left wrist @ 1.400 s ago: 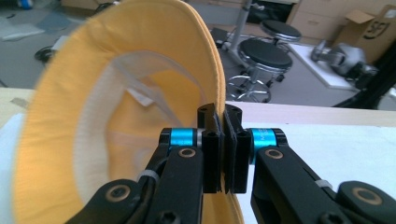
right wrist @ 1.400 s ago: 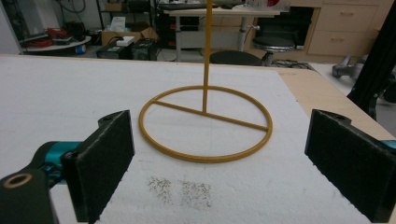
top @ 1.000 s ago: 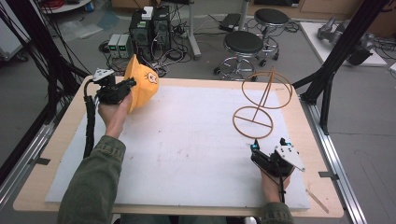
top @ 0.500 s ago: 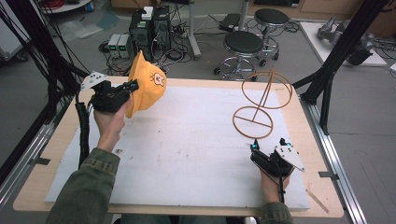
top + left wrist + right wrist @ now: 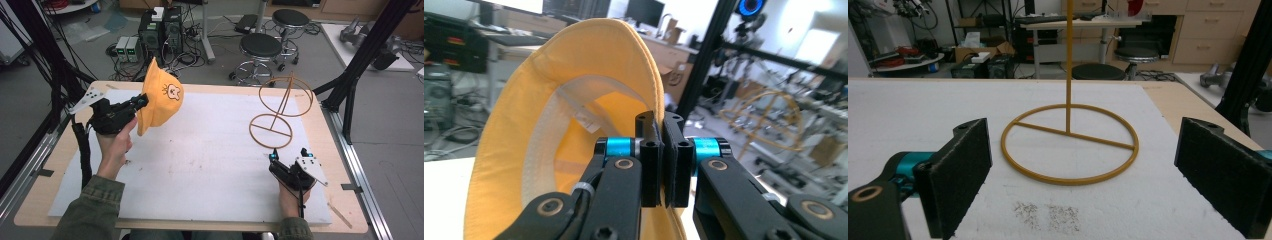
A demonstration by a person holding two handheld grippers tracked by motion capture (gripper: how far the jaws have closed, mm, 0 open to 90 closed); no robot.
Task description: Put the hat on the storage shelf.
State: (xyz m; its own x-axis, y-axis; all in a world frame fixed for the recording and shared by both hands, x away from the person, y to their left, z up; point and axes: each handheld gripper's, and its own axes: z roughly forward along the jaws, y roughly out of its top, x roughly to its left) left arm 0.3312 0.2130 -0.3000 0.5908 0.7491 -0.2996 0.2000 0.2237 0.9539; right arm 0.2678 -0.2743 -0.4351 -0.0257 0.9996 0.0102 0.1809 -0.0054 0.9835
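A yellow bucket hat with a small cartoon print hangs in the air over the table's left side. My left gripper is shut on its brim; the left gripper view shows the hat's brim pinched between the closed jaws. A thin yellow wire stand, a ring base with an upright rod and a ring on top, stands at the right of the white mat. My right gripper rests near the front right, open, with the stand's base ring a short way ahead of its wide-apart pads.
A white mat covers most of the wooden table. Black frame posts flank the table at left and right. Stools and computer boxes stand on the floor beyond the far edge.
My left hand has carried the hat rightward and a little higher above the table. The right gripper and the stand have stayed where they were.
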